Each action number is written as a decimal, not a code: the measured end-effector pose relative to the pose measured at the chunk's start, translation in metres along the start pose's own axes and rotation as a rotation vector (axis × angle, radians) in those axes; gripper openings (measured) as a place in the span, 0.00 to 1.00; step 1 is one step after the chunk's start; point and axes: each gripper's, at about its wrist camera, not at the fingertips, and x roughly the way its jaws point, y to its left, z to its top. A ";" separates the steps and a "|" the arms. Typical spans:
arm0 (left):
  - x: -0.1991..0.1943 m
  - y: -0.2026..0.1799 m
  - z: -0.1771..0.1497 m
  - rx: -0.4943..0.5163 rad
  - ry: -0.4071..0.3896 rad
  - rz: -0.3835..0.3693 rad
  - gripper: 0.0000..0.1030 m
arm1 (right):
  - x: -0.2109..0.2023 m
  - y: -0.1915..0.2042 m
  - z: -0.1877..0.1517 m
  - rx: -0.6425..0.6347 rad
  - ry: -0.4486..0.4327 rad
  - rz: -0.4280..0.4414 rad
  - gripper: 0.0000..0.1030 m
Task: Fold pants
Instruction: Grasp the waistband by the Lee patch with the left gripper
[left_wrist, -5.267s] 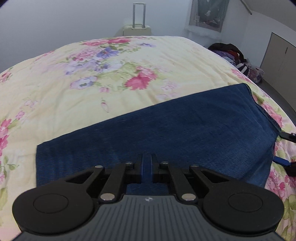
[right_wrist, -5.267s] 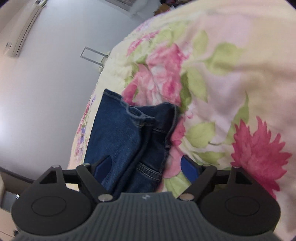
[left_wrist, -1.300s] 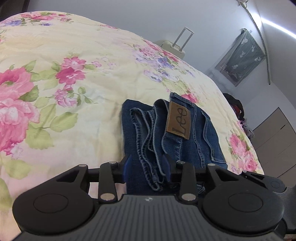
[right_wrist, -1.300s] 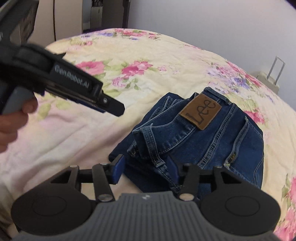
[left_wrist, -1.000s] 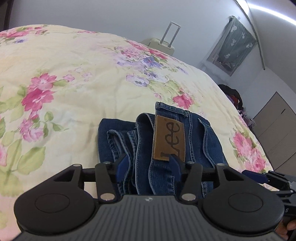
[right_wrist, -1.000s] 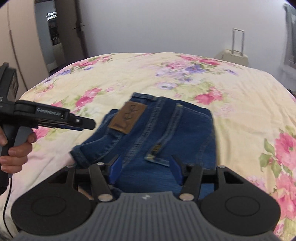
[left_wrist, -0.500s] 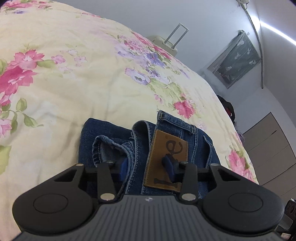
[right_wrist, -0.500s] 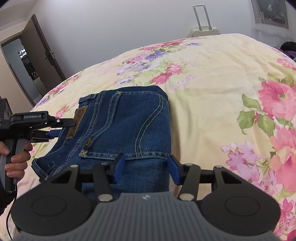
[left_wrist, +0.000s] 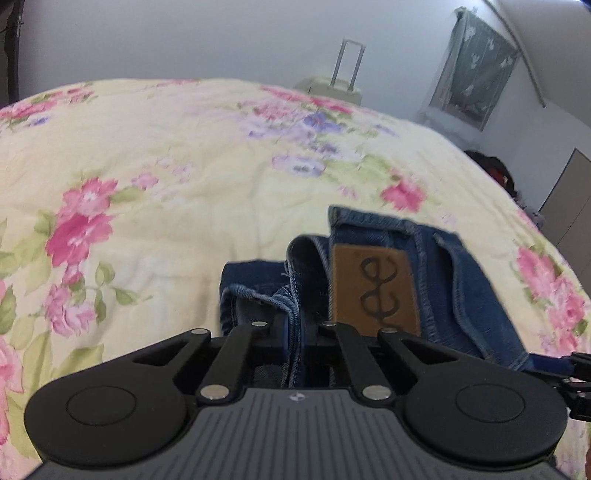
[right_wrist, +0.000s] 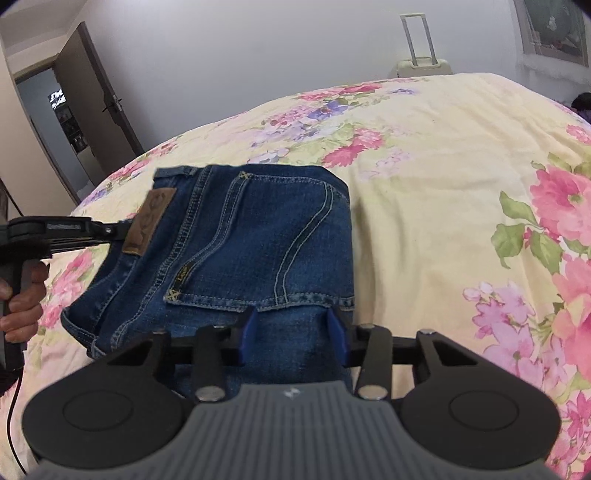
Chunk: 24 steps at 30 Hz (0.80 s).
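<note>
Dark blue jeans (right_wrist: 258, 240) lie folded in a compact stack on the floral bedspread, back pocket and brown leather waist patch (right_wrist: 149, 221) facing up. In the left wrist view the patch (left_wrist: 373, 288) and bunched waistband (left_wrist: 291, 295) sit right in front of me. My left gripper (left_wrist: 300, 332) is shut on the waistband edge; it shows in the right wrist view (right_wrist: 110, 230) at the stack's left side. My right gripper (right_wrist: 291, 332) is open, its blue pads (right_wrist: 248, 330) straddling the near folded edge below the pocket.
The cream bedspread (right_wrist: 443, 184) with pink and purple flowers spreads around the jeans. A pale suitcase (right_wrist: 424, 62) stands beyond the far edge against the wall. A doorway (right_wrist: 66, 122) is at left. Dark clothes (left_wrist: 495, 170) and a cupboard are at right.
My left gripper has closed from open onto the waistband edge next to the patch. My right gripper stays open and has moved closer over the near fold.
</note>
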 end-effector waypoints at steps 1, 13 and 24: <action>0.004 0.007 -0.001 -0.032 0.017 -0.011 0.09 | 0.003 0.004 -0.002 -0.027 0.002 -0.014 0.38; -0.039 -0.001 0.031 -0.057 -0.080 -0.145 0.59 | 0.003 -0.002 -0.009 -0.012 -0.034 0.003 0.39; 0.022 0.019 0.022 -0.287 0.001 -0.317 0.61 | 0.004 -0.008 -0.010 -0.008 -0.045 0.028 0.41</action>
